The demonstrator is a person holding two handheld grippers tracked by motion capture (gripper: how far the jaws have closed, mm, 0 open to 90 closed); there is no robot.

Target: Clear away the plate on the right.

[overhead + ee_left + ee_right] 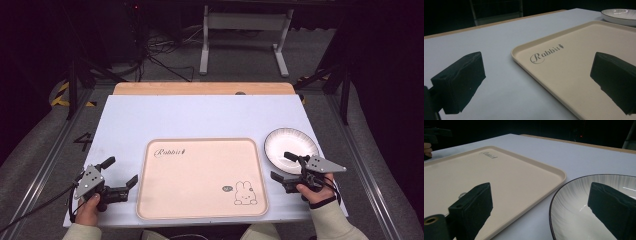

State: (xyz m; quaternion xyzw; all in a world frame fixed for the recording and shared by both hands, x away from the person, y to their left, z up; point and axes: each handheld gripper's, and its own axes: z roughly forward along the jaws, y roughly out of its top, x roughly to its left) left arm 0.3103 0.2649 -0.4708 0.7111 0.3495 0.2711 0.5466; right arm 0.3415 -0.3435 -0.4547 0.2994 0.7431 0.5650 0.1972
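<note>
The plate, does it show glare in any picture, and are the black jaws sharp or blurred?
In the right gripper view the plate carries small bright streaks of glare near the right gripper, whose wide-apart jaws look soft; in the left gripper view the left gripper jaws are slightly blurred too, while the tray lettering stays readable.

You are working at a pale lavender-white table top (pixel 200 117) laid over a wooden board, whose light brown far edge (pixel 202 88) shows along the upper middle of the high view. Beyond it, at top centre, stands a white metal frame (pixel 244 35) with two legs on a grey carpeted floor (pixel 165 60). Black cables (pixel 162 55) trail across that floor at upper left. Yellow-and-black hazard tape (pixel 62 95) marks the floor at left. Metal rails (pixel 47 160) run along both sides of the table. The surroundings are dark; your surface is evenly lit.
</note>
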